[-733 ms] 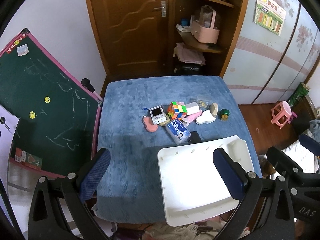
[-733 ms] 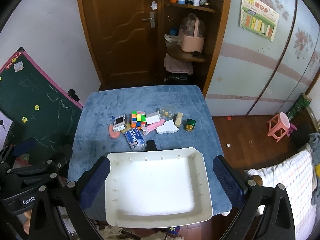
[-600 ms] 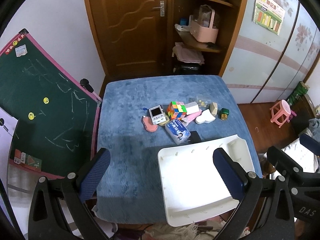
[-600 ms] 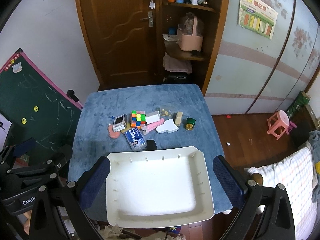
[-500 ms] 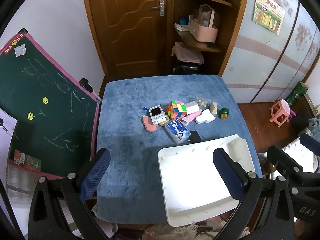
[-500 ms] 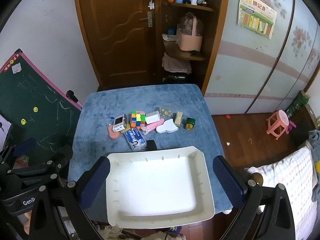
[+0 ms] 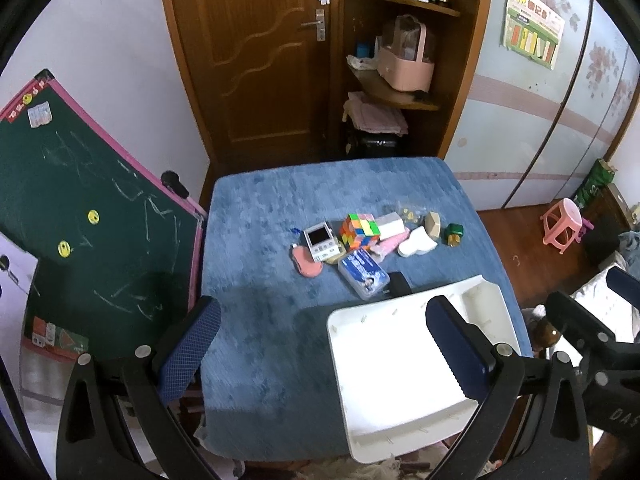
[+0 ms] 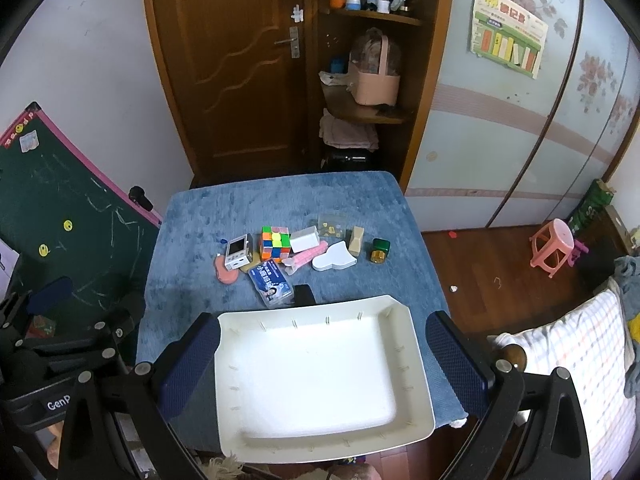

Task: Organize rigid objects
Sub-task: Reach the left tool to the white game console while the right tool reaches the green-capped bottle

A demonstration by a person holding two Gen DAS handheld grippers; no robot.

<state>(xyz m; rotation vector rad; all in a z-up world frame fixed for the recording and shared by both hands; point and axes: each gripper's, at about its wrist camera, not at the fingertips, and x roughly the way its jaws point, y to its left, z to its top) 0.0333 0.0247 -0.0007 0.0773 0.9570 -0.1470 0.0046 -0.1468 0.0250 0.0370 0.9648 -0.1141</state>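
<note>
Hovering above the near edge of the desk (image 8: 192, 216), we hold the left hand-held gripper (image 7: 320, 344) and the right hand-held gripper (image 8: 322, 354) with jaws spread wide and nothing between them. The white tray (image 8: 416, 364) sits empty at 6 o'clock on the blue cover, its near rim overhanging the desk edge. The things to sort lie in a tight cluster toward the middle of the desk, at 12 o'clock from the tray.

We judge the main risk to be that crowding. The Rubik's cube (image 8: 275, 242) touches the white handheld game (image 8: 239, 252) at its 9 o'clock and the white box (image 8: 305, 239) at its 3 o'clock, so wide jaws coming down on one could shove or trap a neighbour. The blue-labelled clear case (image 8: 270, 282) looks flat and smooth, and could slip from the pads. The black item (image 8: 303, 293) lies just beside the tray's far rim, leaving little room for a jaw. Pressing on the overhanging rim might tip the tray.

Counting, we find one tray and about eleven loose things:
- one cube
- one handheld game
- one white box
- one clear case
- one black item
- one pink flat piece (image 8: 226, 273)
- one pink stick-shaped piece (image 8: 306, 258)
- one white shaped block (image 8: 335, 262)
- one beige block (image 8: 355, 239)
- one green cube (image 8: 380, 249)
- one small clear box (image 8: 333, 227)

A tan piece may hide under the game; we cannot tell.
</note>
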